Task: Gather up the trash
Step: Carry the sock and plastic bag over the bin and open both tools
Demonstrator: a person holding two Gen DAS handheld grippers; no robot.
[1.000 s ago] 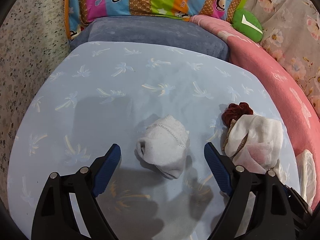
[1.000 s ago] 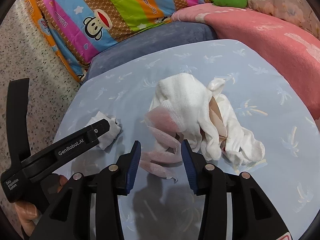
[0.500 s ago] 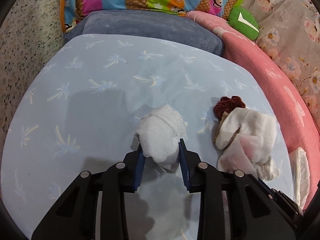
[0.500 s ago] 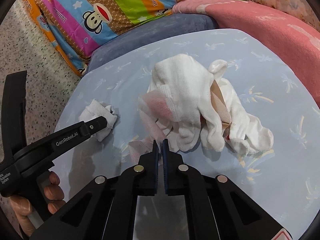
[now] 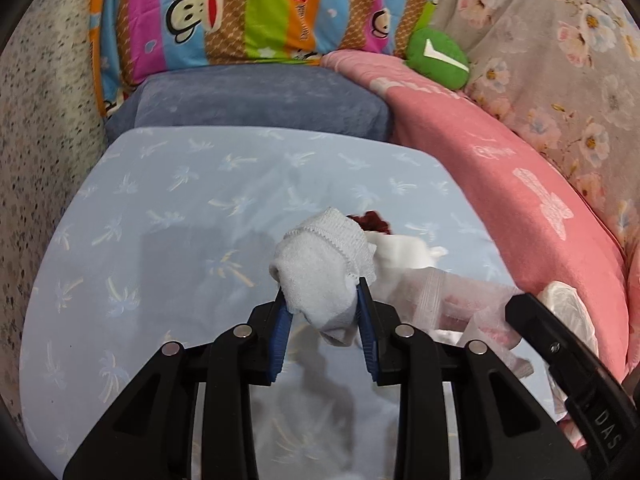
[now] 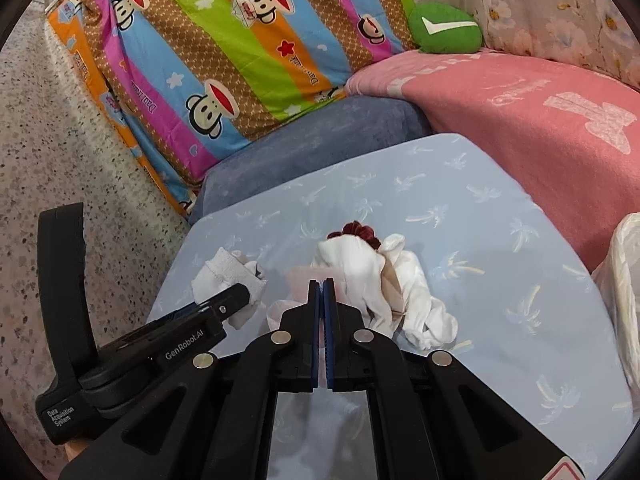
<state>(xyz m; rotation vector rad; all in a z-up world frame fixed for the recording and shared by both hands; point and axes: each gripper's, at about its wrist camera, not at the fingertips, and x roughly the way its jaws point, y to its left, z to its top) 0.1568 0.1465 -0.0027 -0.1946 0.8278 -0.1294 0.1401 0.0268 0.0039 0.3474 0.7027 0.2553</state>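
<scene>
My left gripper (image 5: 324,300) is shut on a crumpled white sock (image 5: 320,264) and holds it lifted above the pale blue sheet (image 5: 168,240). The sock also shows in the right wrist view (image 6: 224,276). My right gripper (image 6: 322,284) is shut on a thin pinkish-white wipe (image 6: 298,280) at the left edge of a pile of white cloths (image 6: 384,288). The wipe also shows in the left wrist view (image 5: 456,300), stretched toward the right gripper's body. A dark red scrunchie (image 6: 354,230) lies behind the pile.
A grey-blue cushion (image 5: 256,96) and a striped monkey-print pillow (image 5: 248,12) lie behind the sheet. A pink blanket (image 5: 520,184) borders the right side, with a green plush (image 5: 436,60) at its far end. A white plastic bag (image 6: 624,280) sits at the right edge. Speckled floor is on the left.
My left gripper closed on the white sock and lifted it off the sheet. My right gripper closed on the wipe and has pulled it back and up from the pile.
</scene>
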